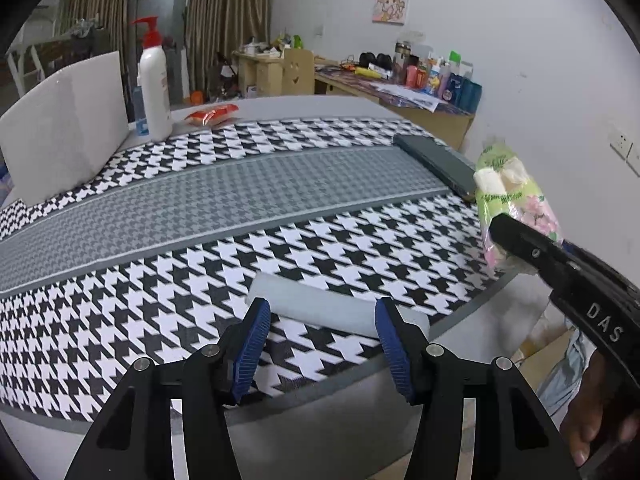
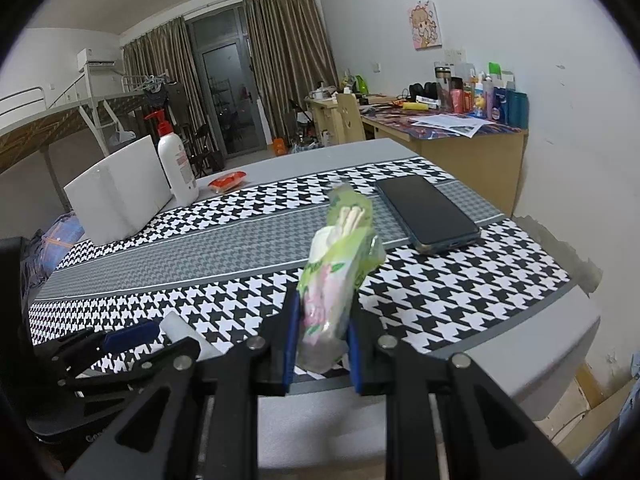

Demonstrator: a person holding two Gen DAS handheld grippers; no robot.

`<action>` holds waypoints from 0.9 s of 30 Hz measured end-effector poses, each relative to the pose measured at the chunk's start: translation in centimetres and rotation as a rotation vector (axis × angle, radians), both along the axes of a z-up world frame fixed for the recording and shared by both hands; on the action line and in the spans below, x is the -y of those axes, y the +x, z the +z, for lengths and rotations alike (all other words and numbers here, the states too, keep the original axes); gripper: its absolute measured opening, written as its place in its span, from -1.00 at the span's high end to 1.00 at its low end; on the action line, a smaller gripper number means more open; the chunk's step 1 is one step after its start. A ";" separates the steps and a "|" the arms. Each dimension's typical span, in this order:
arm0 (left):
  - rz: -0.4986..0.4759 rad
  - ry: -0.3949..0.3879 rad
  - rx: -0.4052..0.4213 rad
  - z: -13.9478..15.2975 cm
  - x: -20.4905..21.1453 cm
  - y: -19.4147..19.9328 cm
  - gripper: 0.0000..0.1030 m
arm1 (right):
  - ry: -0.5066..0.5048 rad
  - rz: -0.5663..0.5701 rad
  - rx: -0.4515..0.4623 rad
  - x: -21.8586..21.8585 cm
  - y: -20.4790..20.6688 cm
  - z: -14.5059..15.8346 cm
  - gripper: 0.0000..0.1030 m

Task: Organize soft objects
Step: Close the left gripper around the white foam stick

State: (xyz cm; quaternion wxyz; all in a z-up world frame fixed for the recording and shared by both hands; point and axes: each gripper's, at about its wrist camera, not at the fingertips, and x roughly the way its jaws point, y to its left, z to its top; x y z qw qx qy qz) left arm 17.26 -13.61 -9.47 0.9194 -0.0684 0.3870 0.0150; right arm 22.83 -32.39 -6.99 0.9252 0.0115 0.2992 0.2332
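My right gripper [image 2: 322, 320] is shut on a green and pink tissue pack [image 2: 340, 264] and holds it upright above the table's near edge; the pack also shows in the left wrist view [image 1: 512, 204], at the right. My left gripper [image 1: 320, 320] is open, its blue pads either side of a grey foam block [image 1: 332, 308] lying on the houndstooth cloth [image 1: 200, 208] near the front edge. The foam block shows in the right wrist view [image 2: 180, 330] at lower left, beside the left gripper [image 2: 120, 340].
A large white foam block [image 1: 64, 132] stands at the back left, with a white pump bottle [image 1: 154, 84] and a red snack packet [image 1: 212, 114] beside it. A dark phone [image 2: 428, 212] lies on the cloth at the right. A cluttered desk [image 2: 460, 128] stands behind.
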 end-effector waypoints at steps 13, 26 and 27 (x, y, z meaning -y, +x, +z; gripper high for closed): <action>-0.004 0.004 -0.022 -0.5 0.4 2.1 0.09 | 0.037 0.004 0.020 1.0 -1.2 0.5 0.51; -0.112 0.030 0.024 0.5 -1.2 3.3 0.84 | 0.039 -0.016 0.031 0.9 -1.6 0.9 0.51; -0.120 0.030 0.024 0.5 -1.2 3.2 0.85 | 0.038 -0.017 0.031 0.9 -1.6 0.9 0.51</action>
